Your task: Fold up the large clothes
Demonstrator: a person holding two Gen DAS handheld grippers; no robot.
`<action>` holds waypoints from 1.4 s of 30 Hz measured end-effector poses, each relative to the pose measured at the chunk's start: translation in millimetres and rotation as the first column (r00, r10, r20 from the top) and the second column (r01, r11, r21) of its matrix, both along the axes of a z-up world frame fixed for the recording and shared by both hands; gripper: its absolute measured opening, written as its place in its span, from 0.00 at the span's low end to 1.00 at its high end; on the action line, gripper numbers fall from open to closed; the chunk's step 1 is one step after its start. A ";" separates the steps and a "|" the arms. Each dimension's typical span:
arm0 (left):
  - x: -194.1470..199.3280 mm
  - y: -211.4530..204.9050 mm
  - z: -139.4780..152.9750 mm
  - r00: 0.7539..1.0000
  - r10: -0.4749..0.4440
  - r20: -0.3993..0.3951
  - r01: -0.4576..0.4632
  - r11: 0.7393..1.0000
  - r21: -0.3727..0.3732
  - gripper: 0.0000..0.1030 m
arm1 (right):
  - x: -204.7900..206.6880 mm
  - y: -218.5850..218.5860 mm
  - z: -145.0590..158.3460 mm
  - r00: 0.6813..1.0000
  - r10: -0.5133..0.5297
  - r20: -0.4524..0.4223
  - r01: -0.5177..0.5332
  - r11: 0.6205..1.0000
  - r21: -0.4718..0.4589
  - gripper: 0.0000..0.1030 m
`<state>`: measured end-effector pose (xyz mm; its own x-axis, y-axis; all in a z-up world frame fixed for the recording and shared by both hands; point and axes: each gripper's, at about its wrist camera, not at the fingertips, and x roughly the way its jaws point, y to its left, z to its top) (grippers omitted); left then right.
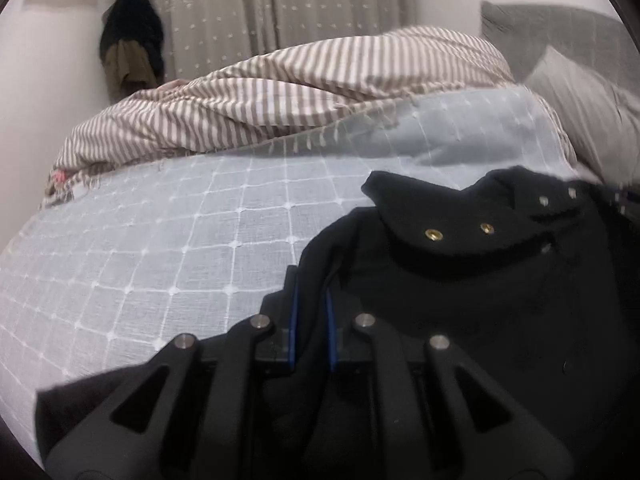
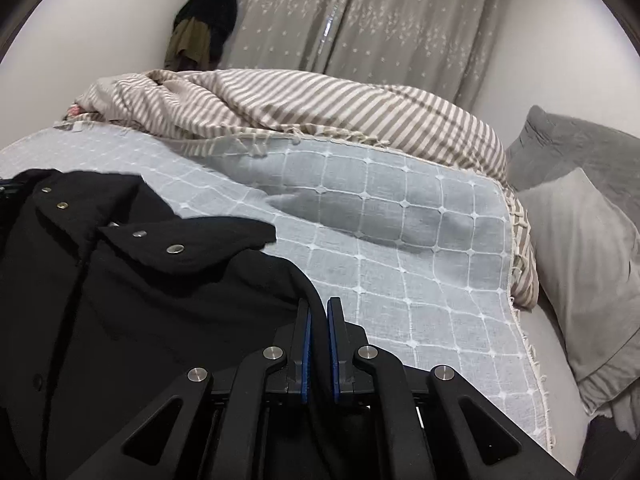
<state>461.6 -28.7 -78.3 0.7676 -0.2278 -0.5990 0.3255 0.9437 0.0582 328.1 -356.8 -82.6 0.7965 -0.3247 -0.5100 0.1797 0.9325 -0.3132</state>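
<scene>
Nearest the lens, the left hand-held gripper has its blue-lined fingers pinched on a fold of the black jacket, and the right hand-held gripper likewise pinches the jacket's opposite edge; judging by the task, the two grips at the shoulders keep the garment spread wide so it can be laid flat or doubled over. The jacket lies low over the near part of the bed, on the pale blue grid-patterned blanket, collar pointing away. The left view shows brass-coloured snap sockets on a collar flap; the right view shows silver snap caps and, alone, the grey pillows in full. Beyond lie a rumpled striped duvet, then grey curtains and dark clothes hanging at the wall
</scene>
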 end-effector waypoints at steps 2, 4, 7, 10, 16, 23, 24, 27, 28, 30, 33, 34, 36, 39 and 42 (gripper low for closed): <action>17.4 -12.5 -32.3 0.995 0.043 -0.087 -0.033 0.994 0.104 0.29 | 26.3 -15.9 -21.7 0.991 -0.046 -0.127 0.055 0.996 0.066 0.11; 35.6 -21.8 -77.3 0.969 0.090 -0.229 -0.035 0.972 0.231 0.37 | 47.6 -30.3 -52.1 0.959 -0.106 -0.262 0.131 0.988 0.080 0.24; 29.3 -19.5 -79.6 0.981 0.094 -0.171 -0.049 0.967 0.250 0.50 | 42.2 -45.0 -72.7 0.955 -0.121 -0.272 0.157 0.981 0.114 0.40; 25.6 -10.0 -66.5 0.975 0.078 -0.206 -0.037 0.979 0.199 0.71 | 30.4 -54.7 -60.6 0.950 -0.141 -0.279 0.196 0.964 0.178 0.56; -12.7 4.6 -26.1 0.964 0.071 -0.255 -0.044 0.993 0.112 0.90 | -20.1 -44.3 -17.3 0.957 -0.086 -0.278 0.173 0.936 0.305 0.74; -99.9 19.4 13.8 0.955 0.032 -0.295 -0.021 0.999 0.041 0.91 | -117.1 -12.3 27.1 0.969 -0.042 -0.242 0.150 0.881 0.448 0.81; -113.3 21.5 18.7 0.955 0.025 -0.295 -0.013 0.999 0.043 0.91 | -132.4 -6.0 30.6 0.970 -0.042 -0.240 0.149 0.882 0.448 0.81; -154.9 31.7 31.4 0.955 0.013 -0.295 0.001 0.999 0.044 0.91 | -169.5 8.6 35.5 0.970 -0.035 -0.240 0.141 0.886 0.442 0.81; -170.3 36.1 35.3 0.957 0.011 -0.291 0.001 0.999 0.042 0.92 | -185.3 14.9 36.9 0.970 -0.031 -0.241 0.138 0.885 0.444 0.81; -197.8 45.2 41.9 0.961 0.015 -0.276 -0.007 1.000 0.029 0.92 | -209.2 23.8 37.4 0.972 -0.019 -0.233 0.129 0.875 0.466 0.81; -232.8 58.6 44.6 0.962 0.018 -0.272 -0.026 0.999 -0.025 1.00 | -246.9 39.6 31.9 0.973 -0.003 -0.231 0.123 0.852 0.509 0.81; -244.0 62.6 43.0 0.960 0.010 -0.281 -0.023 0.999 -0.044 1.00 | -257.9 45.1 28.9 0.972 0.000 -0.236 0.126 0.846 0.519 0.81; -264.3 68.5 36.8 0.949 -0.003 -0.316 -0.022 0.997 -0.075 1.00 | -278.5 55.7 22.8 0.970 0.004 -0.242 0.129 0.838 0.531 0.81; -289.8 73.4 28.6 0.939 -0.017 -0.343 -0.021 0.994 -0.107 1.00 | -311.2 74.1 11.3 0.970 0.006 -0.244 0.131 0.831 0.541 0.81; -315.2 75.9 19.3 0.938 -0.009 -0.346 -0.037 0.991 -0.127 1.00 | -341.2 90.3 -6.0 0.968 0.002 -0.249 0.141 0.820 0.555 0.82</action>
